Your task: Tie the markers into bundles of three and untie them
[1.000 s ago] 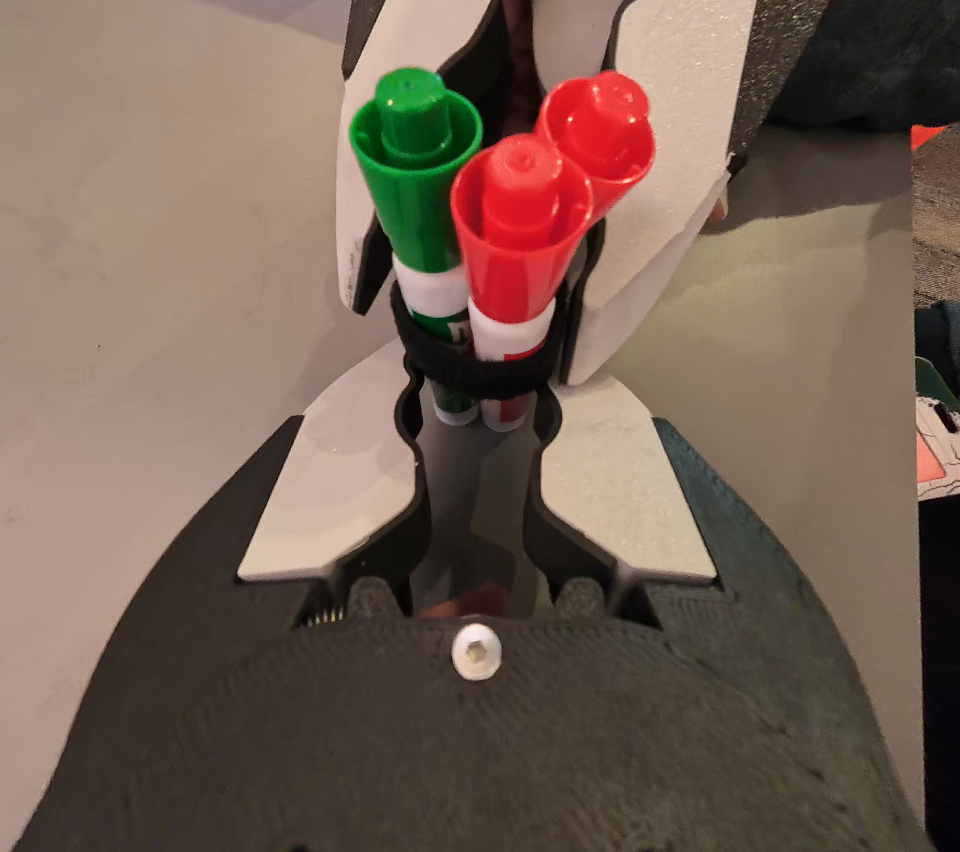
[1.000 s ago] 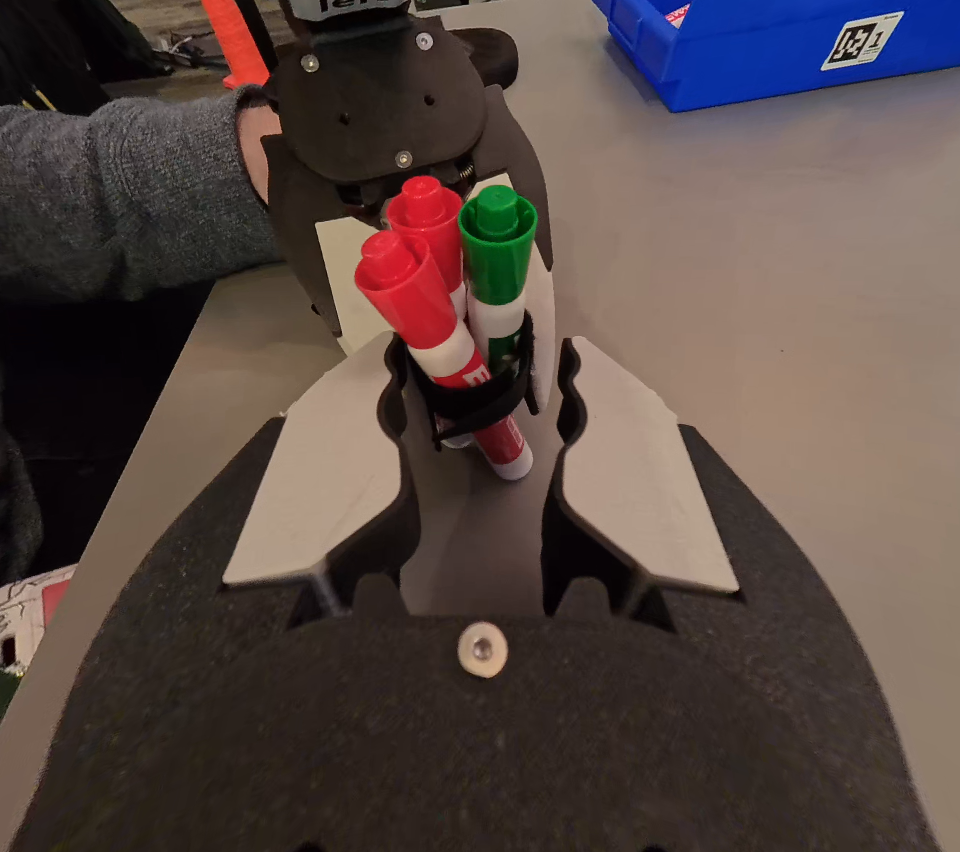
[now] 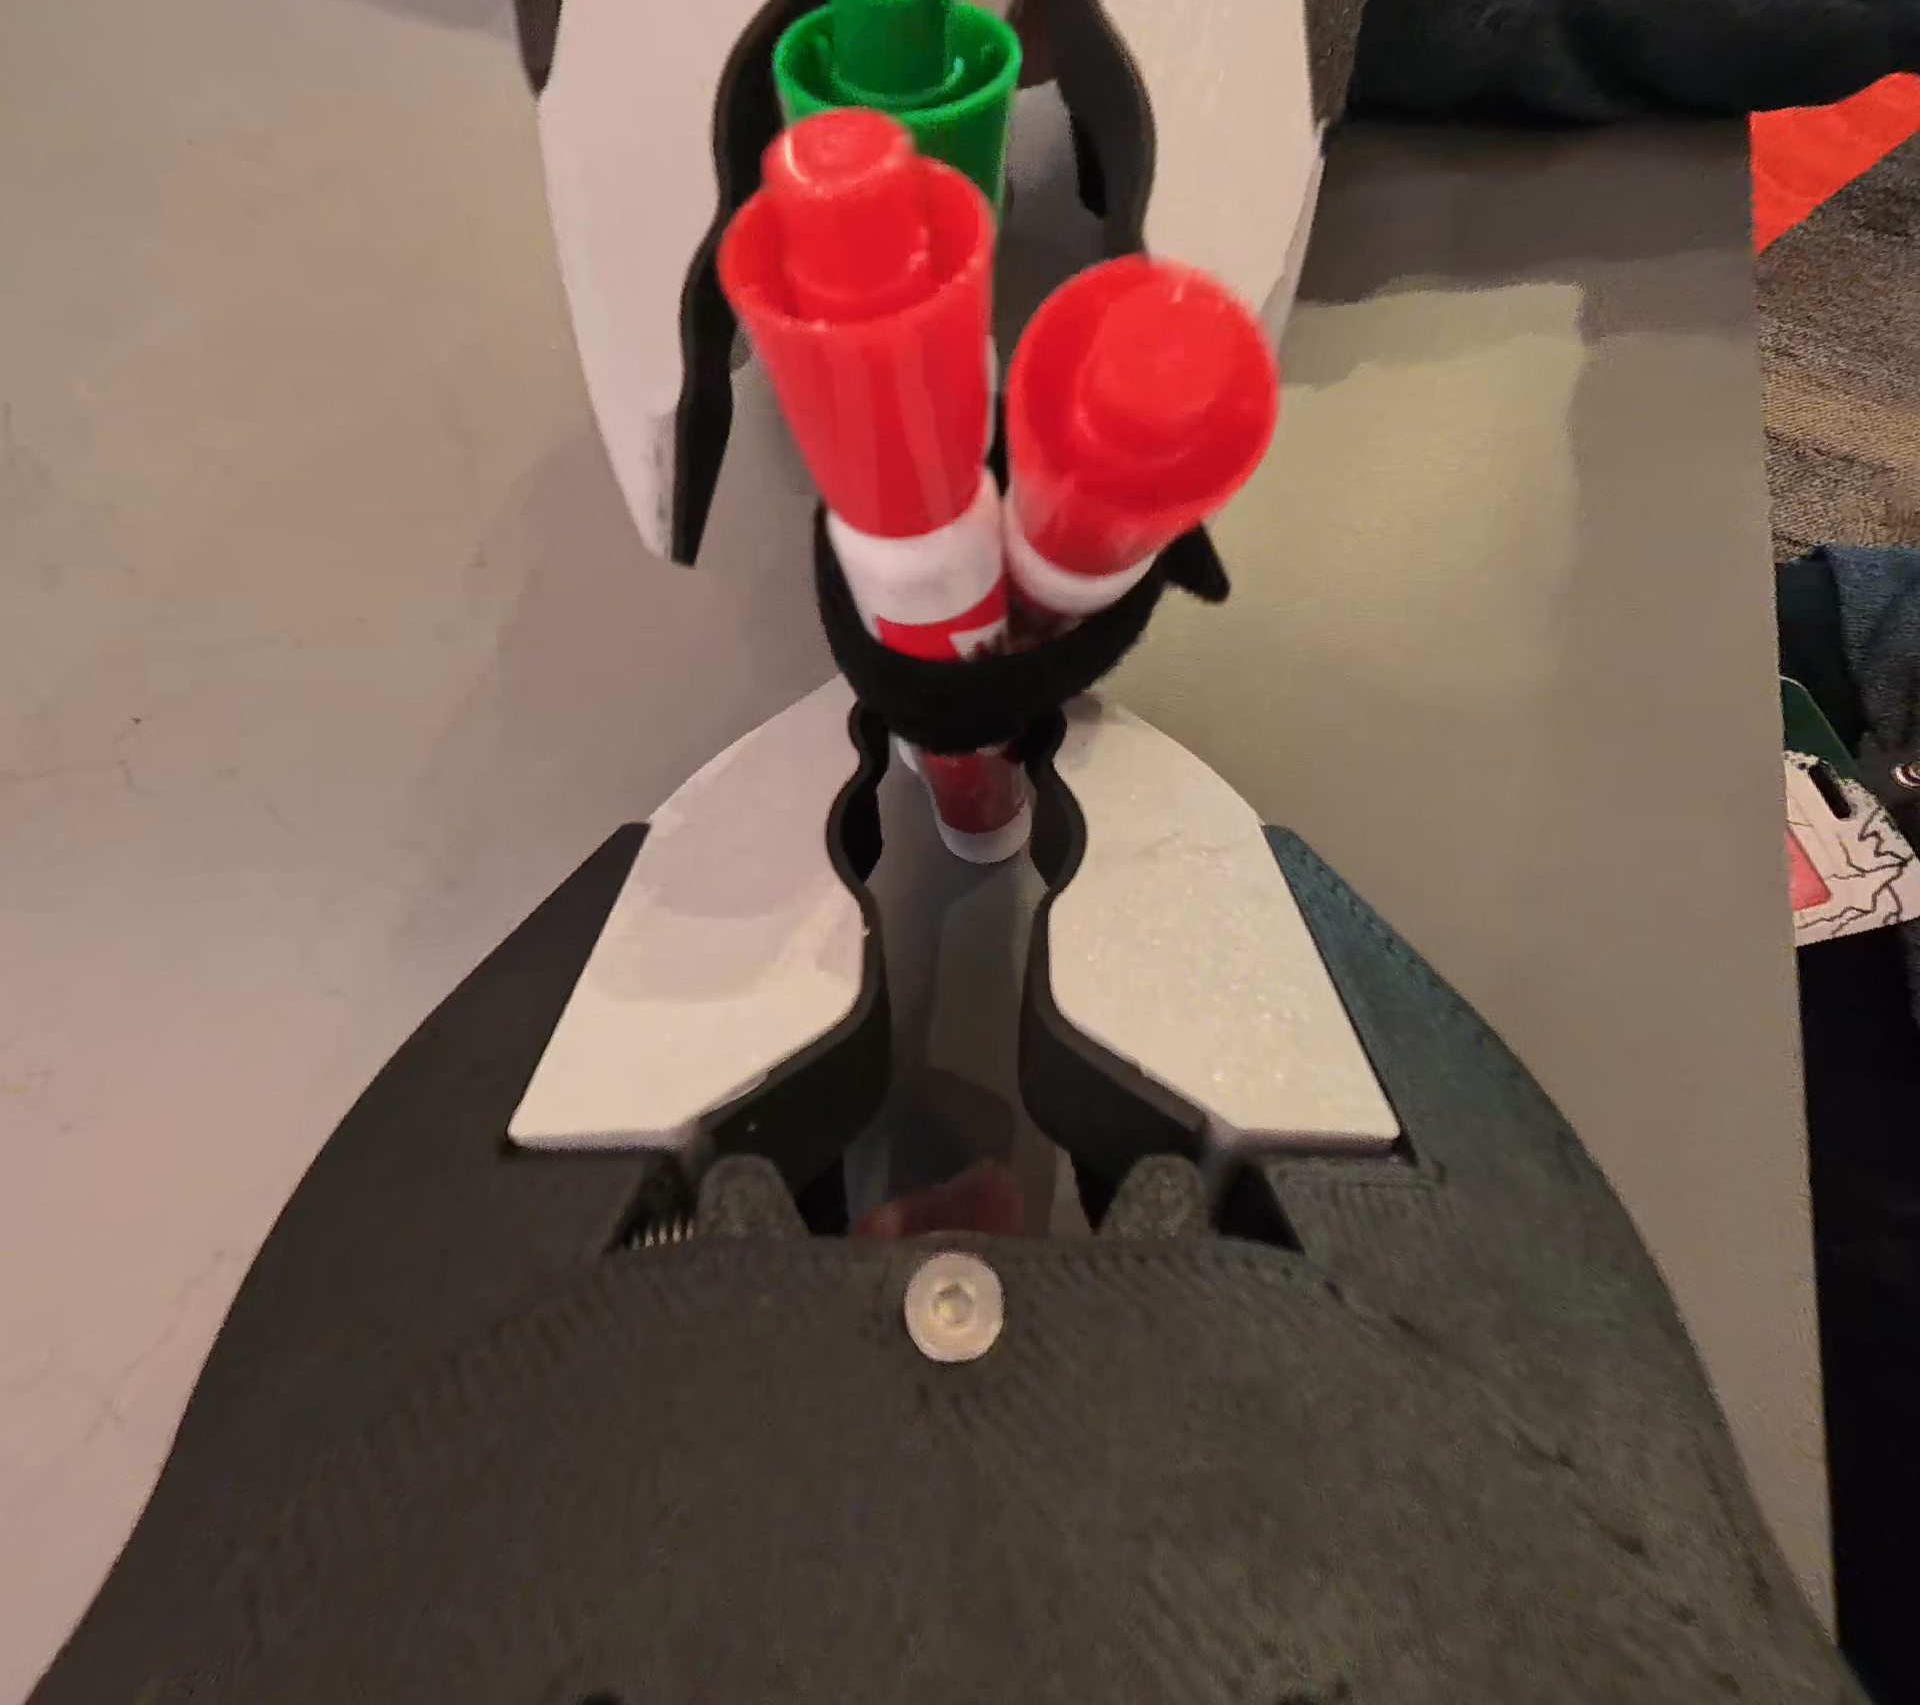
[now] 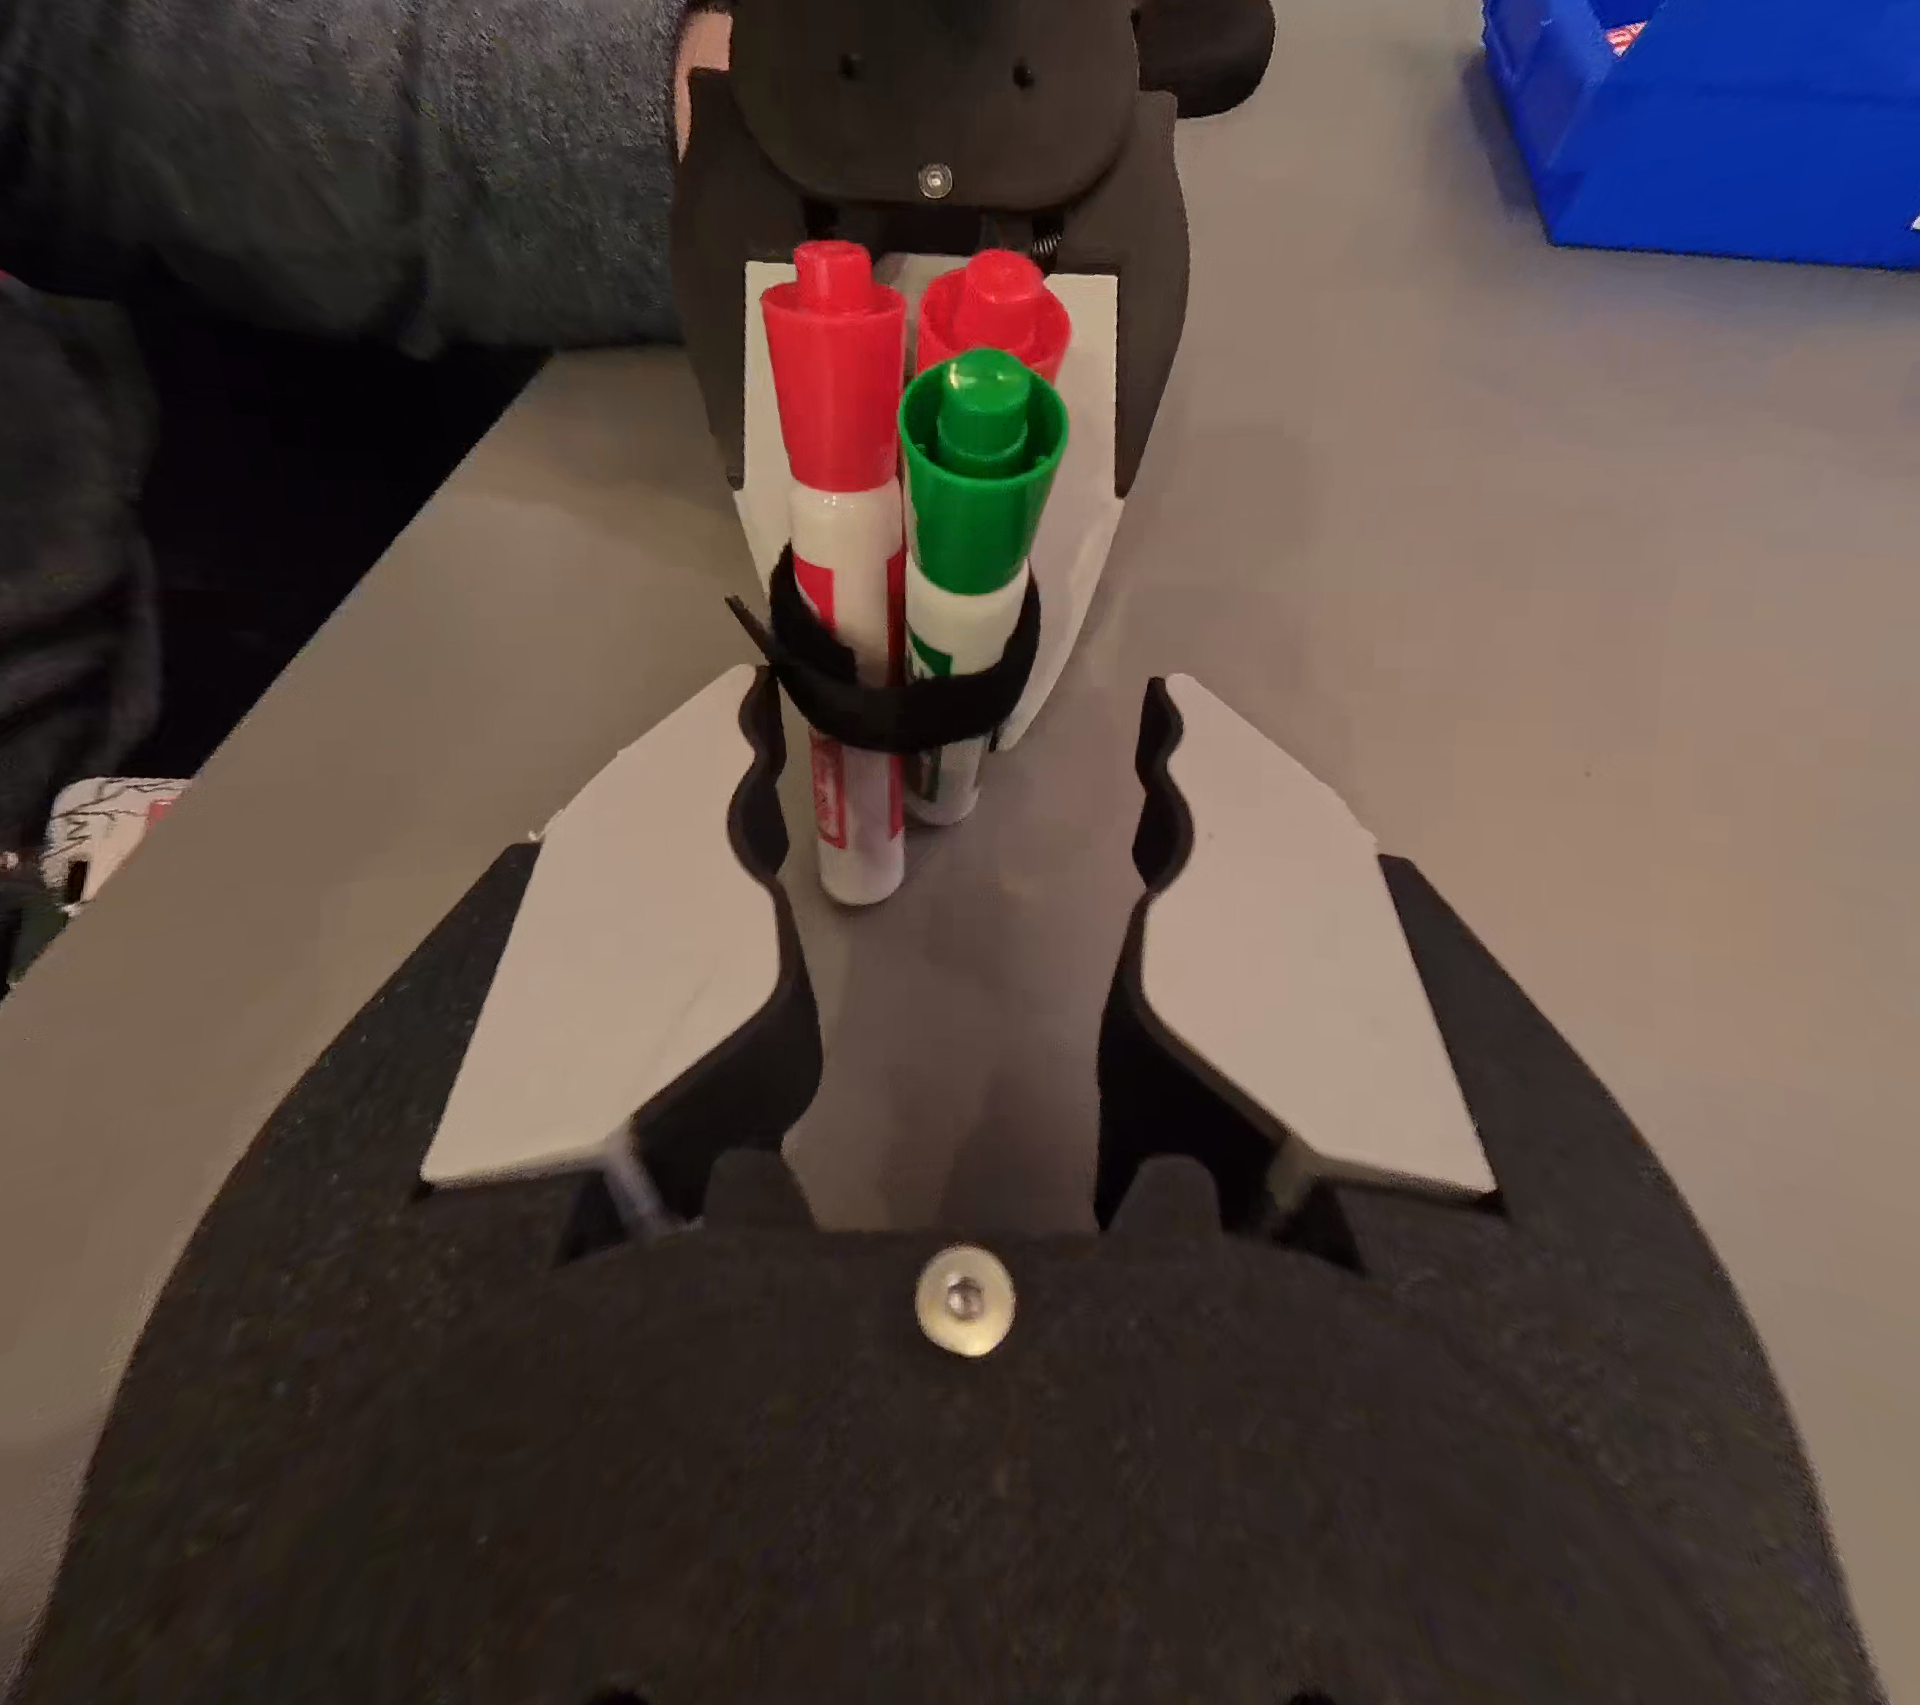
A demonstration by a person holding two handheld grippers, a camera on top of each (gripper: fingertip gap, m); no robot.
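In the left wrist view, the left hand-held gripper (image 3: pixel 956 746) is nearly closed, its two fingertips pinching the bundle just beneath the black strap (image 3: pixel 971 679); one red marker barrel passes down between the jaws. The bundle stands at 12 o'clock from this gripper, directly at its tips, with its long axis close to upright and the caps uppermost. It consists of a red marker (image 3: pixel 862 367) at the near left, a second red marker (image 3: pixel 1138 408) at the near right, and a green marker (image 3: pixel 899 66) behind them. Whether the marker ends touch the bench (image 3: pixel 260 408) cannot be determined. In the right wrist view, the right hand-held gripper (image 4: pixel 951 699) is wide open and holds nothing. The bundle again lies at 12 o'clock, with the strap (image 4: pixel 914 699) level with the fingertips; the left fingertip lies just beside the strap tail at 9 o'clock of the bundle, while the right fingertip stands apart. The left gripper is therefore the nearer and is the holding unit; the right is judged to be the working unit. Its next action, likely taking the strap tail, requires a short shift toward 10 o'clock. Beyond the bundle, a grey sleeve (image 4: pixel 343 138) is at 10 o'clock and a blue bin (image 4: pixel 1714 66) at 2 o'clock.
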